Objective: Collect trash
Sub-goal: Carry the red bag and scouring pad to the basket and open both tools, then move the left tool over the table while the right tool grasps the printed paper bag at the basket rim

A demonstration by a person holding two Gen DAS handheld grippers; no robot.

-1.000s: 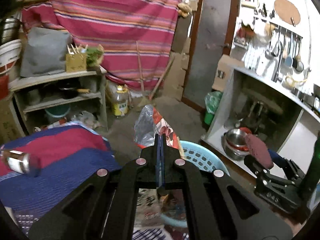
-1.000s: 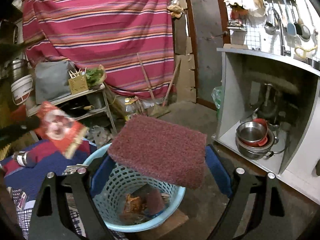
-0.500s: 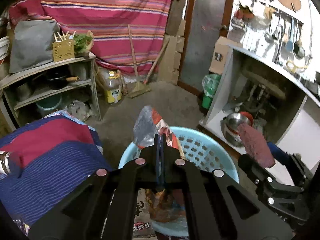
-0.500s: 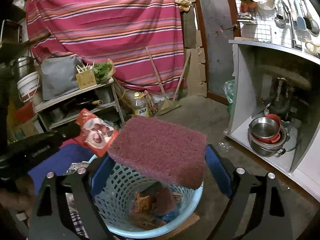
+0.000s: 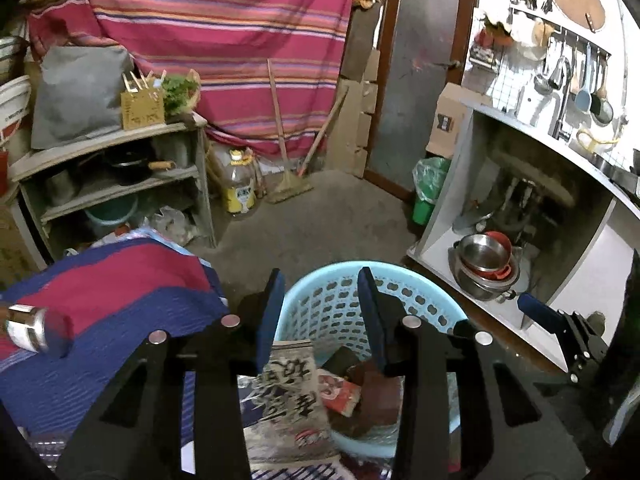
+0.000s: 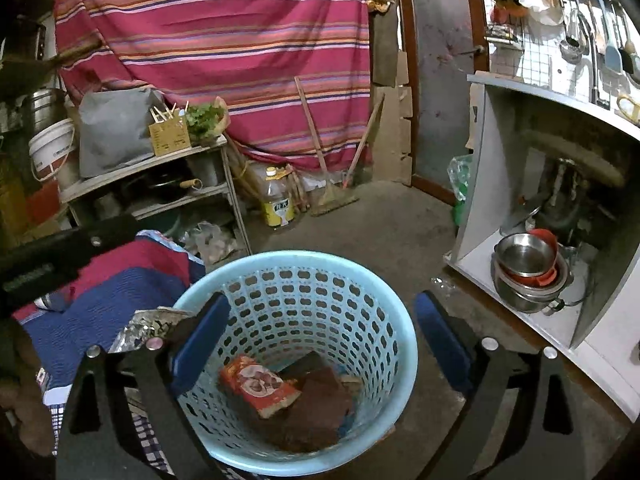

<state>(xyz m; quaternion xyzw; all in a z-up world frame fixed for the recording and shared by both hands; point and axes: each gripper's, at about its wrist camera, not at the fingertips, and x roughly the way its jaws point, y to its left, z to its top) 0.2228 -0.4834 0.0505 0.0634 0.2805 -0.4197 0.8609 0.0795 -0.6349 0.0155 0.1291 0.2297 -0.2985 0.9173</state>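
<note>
A light blue perforated basket stands on the floor below both grippers. A red snack wrapper and a maroon scouring pad lie in its bottom with other scraps. My left gripper hovers over the basket's near-left rim, its jaws opening, with nothing between the blue pads. My right gripper hangs over the basket's mouth, jaws spreading wide and empty. Each gripper shows in the other's view: the right gripper and the left gripper.
A printed paper bag and a foil packet sit by the basket's left rim. A striped blanket with a metal jar lies left. A white cabinet holds steel bowls at right; a shelf, oil bottle and broom stand behind.
The left gripper opened and let go of the red wrapper; the right gripper released the maroon pad. Both pieces now lie in the basket. Both grippers shifted closer over the basket.
</note>
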